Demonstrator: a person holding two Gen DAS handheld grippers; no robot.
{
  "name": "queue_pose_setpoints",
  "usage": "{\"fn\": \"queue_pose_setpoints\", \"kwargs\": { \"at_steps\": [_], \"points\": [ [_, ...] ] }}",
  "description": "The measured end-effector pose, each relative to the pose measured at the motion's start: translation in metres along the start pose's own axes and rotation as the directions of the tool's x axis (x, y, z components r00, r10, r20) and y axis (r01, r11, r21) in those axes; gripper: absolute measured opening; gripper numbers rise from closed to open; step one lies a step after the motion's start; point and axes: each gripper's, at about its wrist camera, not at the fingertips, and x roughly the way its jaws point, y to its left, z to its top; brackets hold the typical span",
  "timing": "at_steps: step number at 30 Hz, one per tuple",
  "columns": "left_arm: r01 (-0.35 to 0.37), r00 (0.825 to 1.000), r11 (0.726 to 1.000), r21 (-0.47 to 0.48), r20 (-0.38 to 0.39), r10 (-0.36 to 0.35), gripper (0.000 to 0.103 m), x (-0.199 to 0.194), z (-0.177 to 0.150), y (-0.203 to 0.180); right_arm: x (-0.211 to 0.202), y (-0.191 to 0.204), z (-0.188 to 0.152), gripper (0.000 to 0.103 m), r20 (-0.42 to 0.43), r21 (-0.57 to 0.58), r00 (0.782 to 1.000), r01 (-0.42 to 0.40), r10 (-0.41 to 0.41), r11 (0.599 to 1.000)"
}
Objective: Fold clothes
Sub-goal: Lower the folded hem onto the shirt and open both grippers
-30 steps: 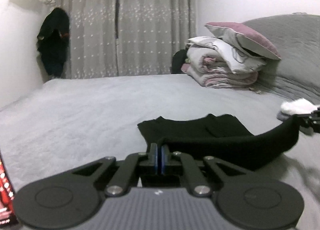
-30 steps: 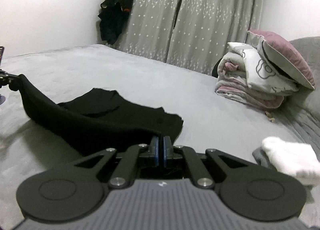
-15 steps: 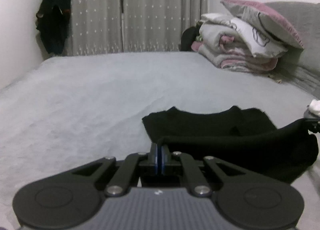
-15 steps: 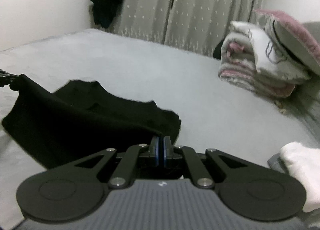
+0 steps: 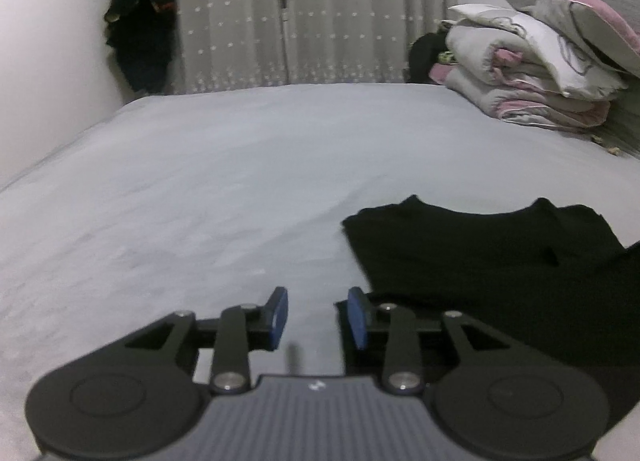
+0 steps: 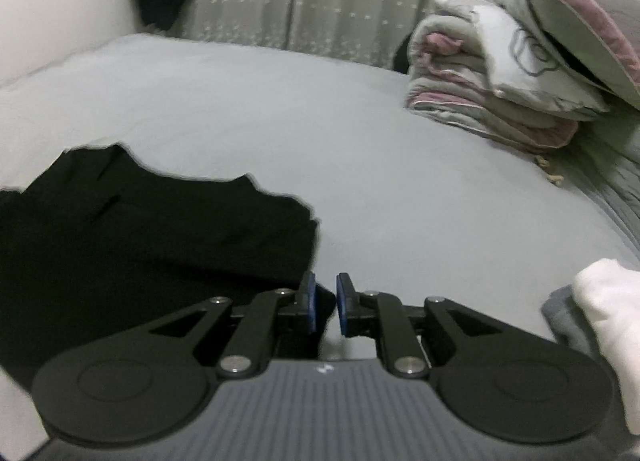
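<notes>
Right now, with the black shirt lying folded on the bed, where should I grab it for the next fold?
Probably take the black shirt at its two near corners, coming low from the near edge. It lies flat on the gray bedspread, so thin edges suit pinching. The left claw and right claw are opening, nothing between them.
</notes>
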Motion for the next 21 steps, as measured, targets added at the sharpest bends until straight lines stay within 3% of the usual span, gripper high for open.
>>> {"fn": "queue_pose_setpoints", "kwargs": {
  "at_steps": [5,8,14,16,17,18,21],
  "points": [
    [0.054,0.998,0.998,-0.032,-0.011,-0.055,0.049,-0.009,-0.001,0.006,-0.009,-0.020,0.001,0.020,-0.006,0.103,0.999,-0.047,0.048,0.994],
    [0.093,0.995,0.992,-0.082,-0.031,-0.096,0.051,-0.006,-0.002,0.010,-0.010,-0.030,-0.004,0.051,-0.012,0.173,0.996,-0.087,0.091,0.981],
    [0.105,0.993,0.983,-0.152,-0.043,-0.113,0.048,0.012,-0.008,0.007,0.005,-0.033,-0.014,0.051,-0.033,0.289,0.980,-0.177,0.195,0.941],
    [0.109,0.992,0.981,-0.163,-0.044,-0.118,0.029,0.019,-0.011,0.002,0.013,-0.028,-0.018,0.037,-0.036,0.293,0.978,-0.184,0.203,0.938],
    [0.097,0.993,0.983,-0.156,-0.050,-0.106,0.025,0.022,-0.013,-0.001,0.016,-0.025,-0.020,0.007,-0.038,0.290,0.976,-0.193,0.213,0.937],
    [0.064,0.996,0.989,-0.131,-0.059,-0.072,0.024,0.025,-0.016,-0.006,0.020,-0.022,-0.022,0.002,-0.045,0.281,0.975,-0.195,0.216,0.940],
    [-0.011,0.999,0.999,-0.044,-0.042,0.010,0.024,0.028,-0.023,-0.022,0.024,-0.012,-0.027,0.004,-0.052,0.231,0.987,-0.138,0.154,0.963]
  ]
}}
